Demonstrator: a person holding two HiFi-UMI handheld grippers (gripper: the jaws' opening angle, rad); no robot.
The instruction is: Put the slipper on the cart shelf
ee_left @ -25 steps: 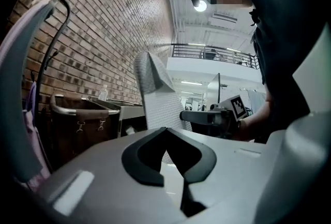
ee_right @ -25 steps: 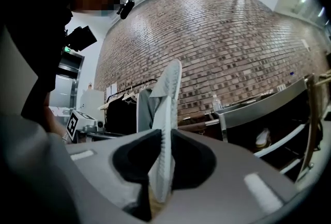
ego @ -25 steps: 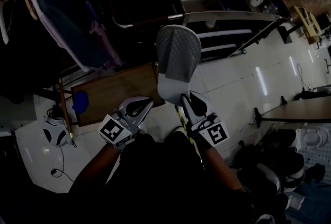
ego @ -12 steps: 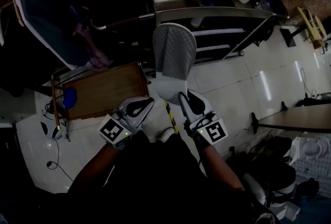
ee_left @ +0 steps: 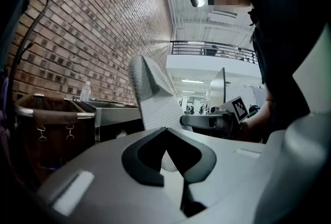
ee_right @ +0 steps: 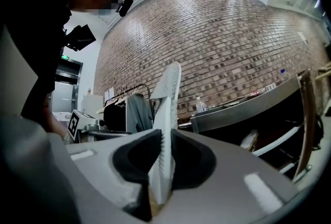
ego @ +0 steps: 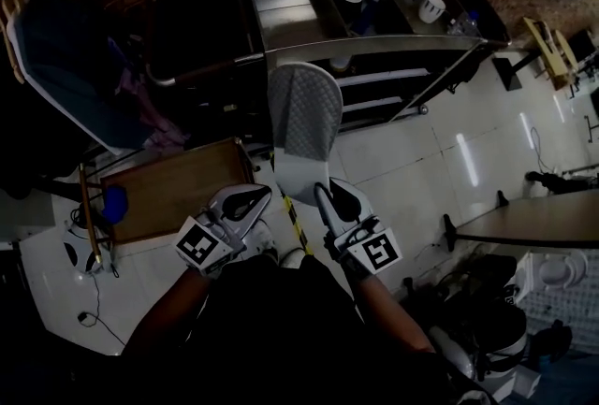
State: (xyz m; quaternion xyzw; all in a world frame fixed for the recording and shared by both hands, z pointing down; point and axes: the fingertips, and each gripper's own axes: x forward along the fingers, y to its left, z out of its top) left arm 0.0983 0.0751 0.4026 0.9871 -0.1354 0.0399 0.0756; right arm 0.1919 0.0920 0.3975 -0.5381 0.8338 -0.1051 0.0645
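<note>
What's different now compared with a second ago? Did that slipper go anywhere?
The person has carried the slipper closer to the cart, whose top now shows more fully; both grippers moved together. Nothing was grabbed or released: the right gripper stays shut on the slipper, the left gripper shut and empty beside it.

Cart shelves (ego: 379, 78) partly behind the slipper (ego: 301, 118)
</note>
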